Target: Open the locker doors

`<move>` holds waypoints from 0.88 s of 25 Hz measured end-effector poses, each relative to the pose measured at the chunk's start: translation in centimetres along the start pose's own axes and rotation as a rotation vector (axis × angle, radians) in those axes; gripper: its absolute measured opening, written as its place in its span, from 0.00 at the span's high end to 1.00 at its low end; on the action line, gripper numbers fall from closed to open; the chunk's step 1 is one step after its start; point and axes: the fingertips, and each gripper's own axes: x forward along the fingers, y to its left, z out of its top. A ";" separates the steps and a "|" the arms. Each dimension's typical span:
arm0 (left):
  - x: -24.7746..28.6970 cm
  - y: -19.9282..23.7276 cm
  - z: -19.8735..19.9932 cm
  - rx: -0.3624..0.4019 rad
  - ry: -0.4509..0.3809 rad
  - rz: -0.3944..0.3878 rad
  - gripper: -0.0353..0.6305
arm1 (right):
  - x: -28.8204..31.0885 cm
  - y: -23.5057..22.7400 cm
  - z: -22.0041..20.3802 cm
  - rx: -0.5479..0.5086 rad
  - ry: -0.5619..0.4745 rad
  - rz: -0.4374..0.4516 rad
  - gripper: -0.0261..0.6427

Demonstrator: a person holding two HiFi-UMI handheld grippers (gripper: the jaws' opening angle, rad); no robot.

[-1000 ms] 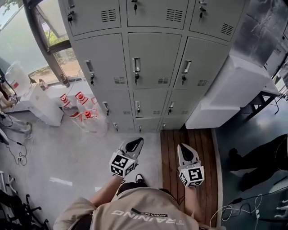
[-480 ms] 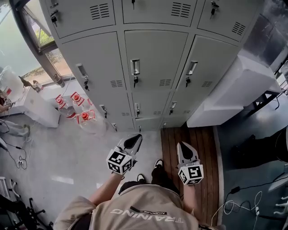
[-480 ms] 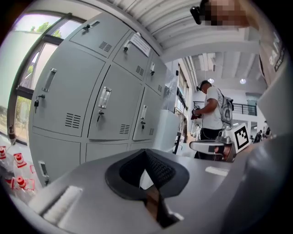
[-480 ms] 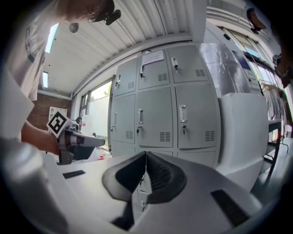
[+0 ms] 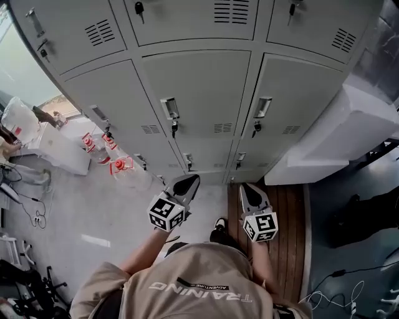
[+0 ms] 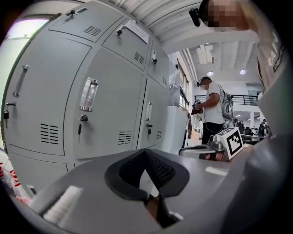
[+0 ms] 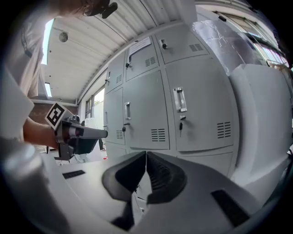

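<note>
Red-capped jugs (image 5: 120, 166), wooden floorboards (image 5: 293, 237)

Grey vented locker doors (image 5: 198, 87), all closed, keys (image 5: 174, 129) in locks

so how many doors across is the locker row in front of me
3: left door, middle door, right door, side by side, all shut. Other rows are partly cut off.

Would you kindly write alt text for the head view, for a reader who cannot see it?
Seen from above, a person faces grey lockers, doors closed, holding the left hand-held gripper and right hand-held gripper low in front, jaws together, touching nothing. Red-capped bottles stand on the floor at left; a white unit sits at right.
</note>
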 end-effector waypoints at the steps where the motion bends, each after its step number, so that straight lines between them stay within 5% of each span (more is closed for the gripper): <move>1: 1.0 0.2 0.4 0.000 0.001 0.006 0.94 | 0.6 -0.9 -0.1 0.000 0.002 0.006 0.94; 8: 5.1 1.8 1.1 0.001 -0.005 0.059 0.94 | 4.3 -5.9 -5.2 -0.031 0.145 0.033 0.94; 16: 7.1 1.4 -0.2 0.005 0.057 0.049 0.94 | 13.0 -13.1 -17.8 0.028 0.295 -0.036 0.94; 19: 7.6 1.6 -0.7 0.008 0.088 0.054 0.94 | 17.1 -15.0 -22.0 0.058 0.350 -0.038 0.79; 22: 8.0 2.5 -1.3 -0.032 0.111 0.076 0.94 | 19.7 -15.9 -24.1 0.057 0.381 -0.042 0.79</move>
